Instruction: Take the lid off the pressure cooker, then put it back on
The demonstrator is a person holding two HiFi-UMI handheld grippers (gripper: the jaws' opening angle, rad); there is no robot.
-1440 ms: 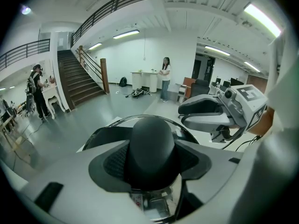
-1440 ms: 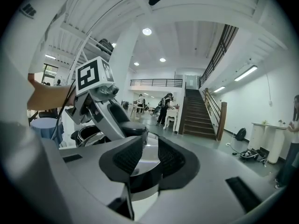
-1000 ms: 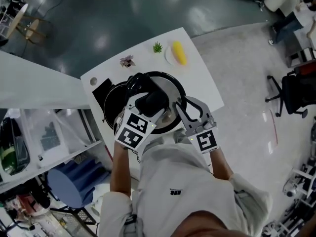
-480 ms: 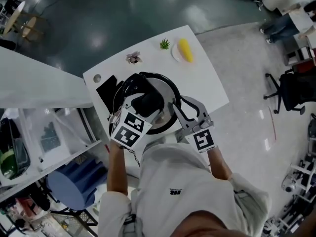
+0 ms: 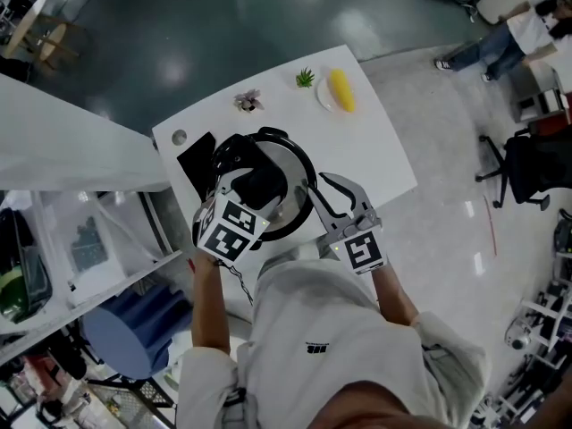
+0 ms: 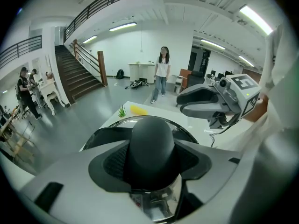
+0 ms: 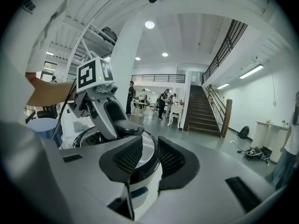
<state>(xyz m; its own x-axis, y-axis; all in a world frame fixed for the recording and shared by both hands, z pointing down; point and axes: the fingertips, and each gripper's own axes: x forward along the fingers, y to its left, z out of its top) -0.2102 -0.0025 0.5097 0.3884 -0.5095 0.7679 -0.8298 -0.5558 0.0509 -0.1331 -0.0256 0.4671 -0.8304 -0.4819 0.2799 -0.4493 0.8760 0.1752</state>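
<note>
In the head view, the left gripper [image 5: 261, 184] reaches down onto the middle of the lid [image 5: 290, 164], which lies over the pressure cooker [image 5: 279, 235] on the white surface [image 5: 375, 155]. The right gripper [image 5: 315, 188] comes in at the cooker's side, just right of the left one. Beyond both, near the surface's far edge, sit a yellow item [image 5: 340, 90] and a small green plant [image 5: 306, 79]. The left gripper's own body hides its jaws in this view. The left gripper view shows them: the two pads are clamped on the lid's black knob [image 6: 152, 141], one on each side, with the lid's steel rim curving just beyond. The right gripper view shows that gripper's jaws a narrow gap apart, with the cooker's rim and steel wall visible through the gap, ahead and below. Whether its pads touch the cooker cannot be told. No view settles whether the lid is seated or raised.
</note>
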